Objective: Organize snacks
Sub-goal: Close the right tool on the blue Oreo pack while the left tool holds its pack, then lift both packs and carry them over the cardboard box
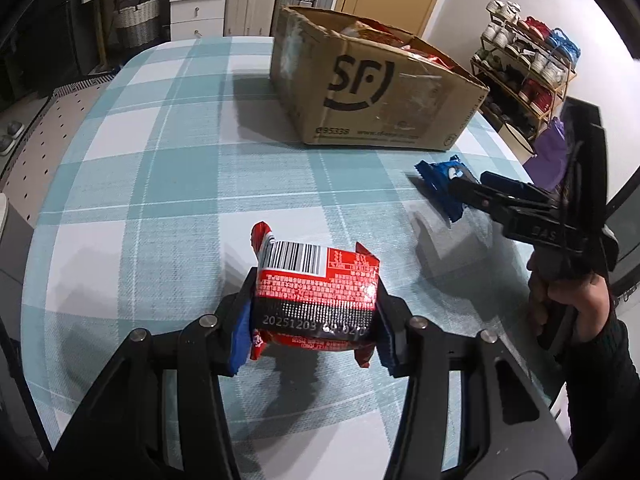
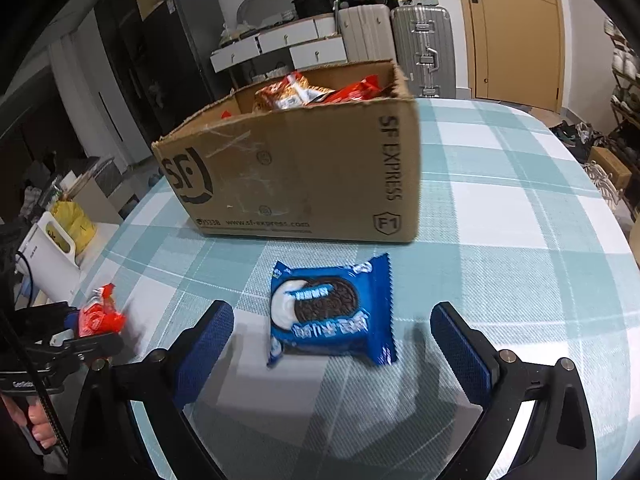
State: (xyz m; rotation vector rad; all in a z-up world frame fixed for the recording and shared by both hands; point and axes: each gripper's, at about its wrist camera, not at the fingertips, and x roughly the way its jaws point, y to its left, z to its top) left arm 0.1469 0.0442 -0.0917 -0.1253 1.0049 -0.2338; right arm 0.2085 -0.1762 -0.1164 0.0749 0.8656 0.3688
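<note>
Between the blue pads of your left hand-held gripper (image 1: 314,316) sits a red snack packet (image 1: 316,292), clamped from both sides and held above the desk (image 1: 160,184), barcode and printed date facing the camera. Its crimped ends stick out past the pads at about 10 o'clock and 5 o'clock of the packet.

At 1 o'clock from that packet, well apart from it, stands the cardboard box (image 1: 372,92), open at the top, with red and orange wrappers showing over its rim. In your right wrist view the same cardboard box (image 2: 296,176) fills the 12 o'clock position, and several snack packs (image 2: 312,92) lie inside it against the far wall.

Your right hand-held gripper (image 2: 332,354) has its jaws spread wide, one finger on each side of a blue cookie packet (image 2: 330,312) that lies flat on the checked cloth of the desk (image 2: 500,216). Neither pad touches the wrapper; there is a clear gap on both sides. The packet lies just in front of the box, near its front wall but not against it.

From your left wrist view, the right hand-held gripper (image 1: 460,186) comes in from 3 o'clock, its tips over the blue cookie packet (image 1: 438,184), with your hand (image 1: 568,300) wrapped round the grip. From the right wrist view, the left hand-held gripper (image 2: 92,328) appears at 9 o'clock with the red snack packet (image 2: 100,314) in its jaws, somewhat blurred.
</note>
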